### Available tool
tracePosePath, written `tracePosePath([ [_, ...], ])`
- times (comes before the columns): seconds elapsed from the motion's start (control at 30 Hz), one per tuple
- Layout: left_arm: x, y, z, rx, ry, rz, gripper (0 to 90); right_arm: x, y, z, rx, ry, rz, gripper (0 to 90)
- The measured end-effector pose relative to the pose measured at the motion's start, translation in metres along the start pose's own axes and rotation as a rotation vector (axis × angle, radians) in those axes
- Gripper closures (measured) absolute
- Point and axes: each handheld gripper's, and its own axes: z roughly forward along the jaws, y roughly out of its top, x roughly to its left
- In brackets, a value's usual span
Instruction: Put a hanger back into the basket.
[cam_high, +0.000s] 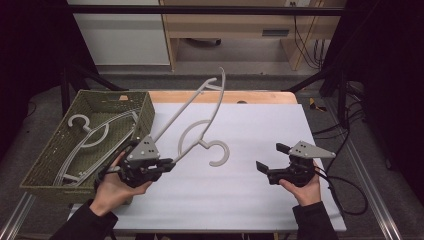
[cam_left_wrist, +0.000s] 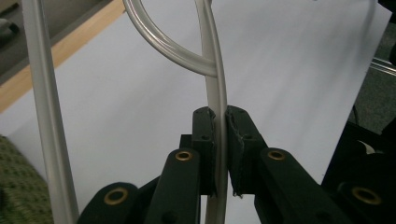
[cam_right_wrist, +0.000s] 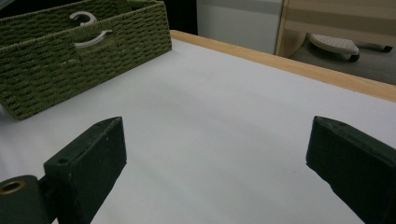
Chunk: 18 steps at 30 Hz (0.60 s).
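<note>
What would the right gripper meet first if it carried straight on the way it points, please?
Probably the green basket: the open right gripper points across the bare white mat toward it, though depth is hard to judge.

We see a pale grey hanger (cam_high: 200, 107), glossy and almost translucent where it runs between black jaws in the left gripper view. The left gripper (cam_high: 167, 164) is black with a grey three-cornered plate on top and brass-coloured rivets at its joints; the right gripper (cam_high: 270, 161) matches it, black with the same grey plate. At nine o'clock on the counter (cam_high: 250, 195) we find an olive-green basket (cam_high: 47, 160) with a tight woven pattern, holding more pale grey hangers (cam_high: 87, 137). The counter top is plain white, unpatterned, edged at twelve o'clock by a light wood strip.
</note>
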Motion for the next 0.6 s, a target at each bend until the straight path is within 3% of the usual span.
tracePosePath([
  [0.37,0.036,-0.004,-0.027,0.017,0.031,-0.004,82.2,-0.003,-0.001,-0.003,-0.015,-0.008,0.006,4.5],
  [0.6,0.063,-0.021,-0.042,0.047,0.064,-0.028,82.2,-0.004,-0.001,-0.003,-0.01,-0.006,0.014,4.5],
])
